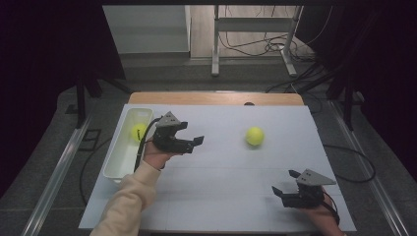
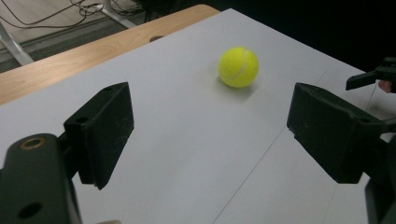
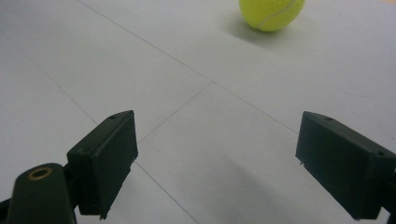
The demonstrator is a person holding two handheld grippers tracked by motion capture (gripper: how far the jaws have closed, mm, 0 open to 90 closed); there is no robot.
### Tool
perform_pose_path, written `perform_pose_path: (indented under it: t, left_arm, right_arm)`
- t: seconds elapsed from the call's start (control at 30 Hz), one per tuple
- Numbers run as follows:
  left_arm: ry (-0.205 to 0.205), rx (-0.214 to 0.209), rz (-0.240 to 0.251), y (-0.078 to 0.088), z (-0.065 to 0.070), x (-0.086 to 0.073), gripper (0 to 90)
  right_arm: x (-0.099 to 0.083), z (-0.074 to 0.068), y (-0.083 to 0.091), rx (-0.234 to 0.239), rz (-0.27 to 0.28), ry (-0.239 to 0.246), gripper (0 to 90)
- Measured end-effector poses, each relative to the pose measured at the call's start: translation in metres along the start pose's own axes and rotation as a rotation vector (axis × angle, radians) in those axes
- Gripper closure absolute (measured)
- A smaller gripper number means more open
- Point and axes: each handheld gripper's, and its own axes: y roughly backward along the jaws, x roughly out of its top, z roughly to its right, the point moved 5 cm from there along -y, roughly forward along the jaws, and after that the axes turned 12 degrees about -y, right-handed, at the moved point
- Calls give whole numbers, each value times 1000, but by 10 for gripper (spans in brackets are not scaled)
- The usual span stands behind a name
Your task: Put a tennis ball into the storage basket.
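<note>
Closest to the person, the right gripper sits low over the near right part of the table, jaws spread wide with nothing between them. It's blocky matte black plastic with a flat grey three-cornered plate on top. In the right gripper view its chunky rectangular pads look a bit scuffed and hang over bare white surface crossed by thin seam lines.

A little farther in on the left, the left gripper is held up by a hand coming out of a cream sleeve that looks soft and knitted. Its jaws are also spread apart and empty, pointing roughly toward the middle of the table. Same build: black, angular, grey plate on top.

The ball it faces is a tennis ball, sitting on the table right of centre, well apart from both grippers. It's bright yellow-green, round and fuzzy-looking, with the usual pale curved seam, which is clear in the left gripper view, where it throws a soft shadow.

On the left edge there's a long white plastic bin, smooth, with rounded corners, and a second yellow ball lies inside it toward the far end.

Past the white top, a strip of light wood shows at the far edge.
</note>
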Motion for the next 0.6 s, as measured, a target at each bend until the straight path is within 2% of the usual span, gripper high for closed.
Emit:
perform_pose_path:
  t: [0.6]
  left_arm:
    - [-22,-31,-19,-17,12,4,155]
  right_arm:
    - [0,0,0,-3,-2,-2,132]
